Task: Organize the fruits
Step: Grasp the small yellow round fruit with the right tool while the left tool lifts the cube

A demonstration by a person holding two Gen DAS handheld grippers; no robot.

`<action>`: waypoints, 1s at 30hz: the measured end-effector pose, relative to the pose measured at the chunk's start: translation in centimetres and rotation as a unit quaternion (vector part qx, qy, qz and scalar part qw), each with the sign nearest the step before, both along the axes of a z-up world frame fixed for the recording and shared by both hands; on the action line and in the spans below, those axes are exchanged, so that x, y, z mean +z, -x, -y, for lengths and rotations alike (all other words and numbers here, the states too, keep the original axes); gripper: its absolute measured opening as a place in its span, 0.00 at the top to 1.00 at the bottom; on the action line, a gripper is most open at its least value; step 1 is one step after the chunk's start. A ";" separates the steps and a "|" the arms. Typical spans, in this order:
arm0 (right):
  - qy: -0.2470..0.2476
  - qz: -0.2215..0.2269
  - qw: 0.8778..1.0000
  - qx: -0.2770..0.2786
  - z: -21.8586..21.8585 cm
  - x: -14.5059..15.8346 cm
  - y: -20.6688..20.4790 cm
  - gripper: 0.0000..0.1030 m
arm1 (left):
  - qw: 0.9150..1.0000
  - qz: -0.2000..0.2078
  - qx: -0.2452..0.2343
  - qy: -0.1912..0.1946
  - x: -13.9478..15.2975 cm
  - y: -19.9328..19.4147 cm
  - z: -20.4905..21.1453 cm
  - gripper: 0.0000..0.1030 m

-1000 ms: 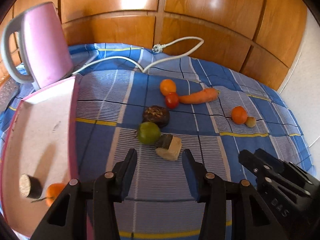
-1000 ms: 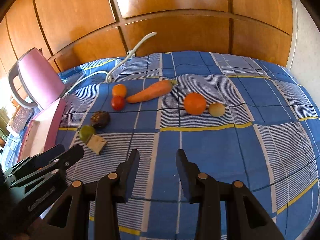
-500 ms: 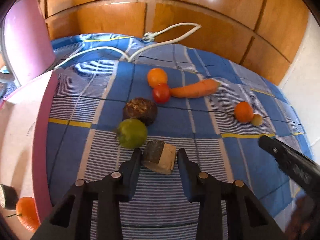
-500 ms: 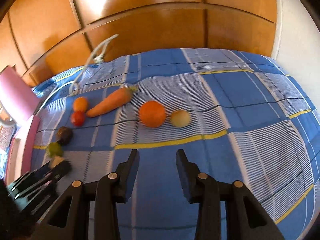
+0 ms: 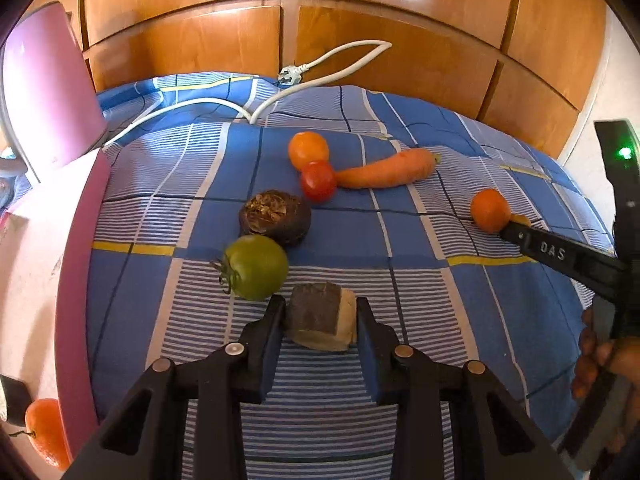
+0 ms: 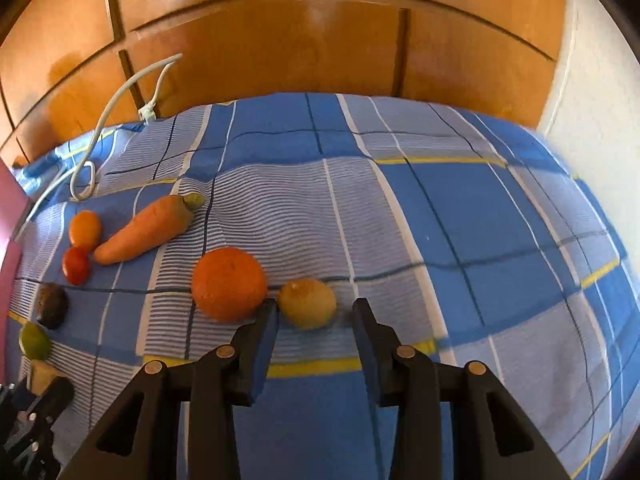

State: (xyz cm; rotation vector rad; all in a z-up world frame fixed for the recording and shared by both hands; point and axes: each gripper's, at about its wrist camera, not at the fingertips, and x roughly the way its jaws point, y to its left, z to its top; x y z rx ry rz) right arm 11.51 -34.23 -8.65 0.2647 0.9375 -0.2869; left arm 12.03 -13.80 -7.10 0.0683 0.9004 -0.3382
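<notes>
In the left wrist view my left gripper (image 5: 320, 316) is open with its jaws on either side of a cut dark-skinned chunk with pale flesh (image 5: 322, 322) on the blue checked cloth. A green tomato (image 5: 256, 266), a dark brown round fruit (image 5: 276, 216), a red tomato (image 5: 318, 180), a small orange fruit (image 5: 308, 150) and a carrot (image 5: 386, 168) lie beyond. In the right wrist view my right gripper (image 6: 314, 320) is open around a small yellow-green fruit (image 6: 307, 307), with an orange (image 6: 229, 289) touching its left finger.
A pink-rimmed white tray (image 5: 76, 264) lies at the left, holding an orange (image 5: 46, 432) and a dark piece (image 5: 14, 400). A pink kettle (image 5: 44, 84) stands behind it. A white power cord (image 5: 280, 92) runs along the back. Wooden panels close the far side.
My left gripper moved forward so the cut chunk now sits between its jaws. My right gripper moved forward to the small yellow-green fruit beside the orange.
</notes>
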 end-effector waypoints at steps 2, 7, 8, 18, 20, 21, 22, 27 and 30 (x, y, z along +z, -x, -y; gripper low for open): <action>0.000 0.002 1.000 0.014 -0.1 0.1 -0.3 0.72 | 1.000 0.002 0.002 0.005 0.0 0.0 -0.2 0.66; -0.003 0.015 1.000 0.026 -0.9 1.1 1.3 0.72 | 1.000 0.006 0.003 0.003 0.1 0.3 -0.1 0.68; -0.002 0.018 0.999 0.030 -1.3 1.4 1.8 0.72 | 1.000 0.006 0.005 0.002 0.2 0.4 -0.1 0.68; -0.008 0.036 0.996 0.085 -6.4 3.6 4.8 0.72 | 0.999 0.024 0.022 -0.006 1.8 2.9 -2.1 0.69; -0.002 0.045 0.994 0.095 -7.5 4.2 5.2 0.72 | 0.999 0.030 0.026 -0.004 2.4 3.5 -2.7 0.69; 0.001 0.049 0.994 0.101 -8.0 4.5 5.4 0.72 | 0.999 0.033 0.028 -0.003 2.6 3.7 -3.0 0.69; 0.004 0.053 0.993 0.108 -8.5 4.8 5.6 0.72 | 0.999 0.036 0.030 -0.002 2.9 4.0 -3.2 0.69; 0.029 0.073 0.987 0.140 -11.0 6.2 6.3 0.72 | 0.998 0.047 0.043 0.008 4.2 5.0 -4.7 0.69; 0.038 0.080 0.984 0.153 -12.1 6.7 6.6 0.72 | 0.997 0.053 0.049 0.011 4.8 5.5 -5.4 0.69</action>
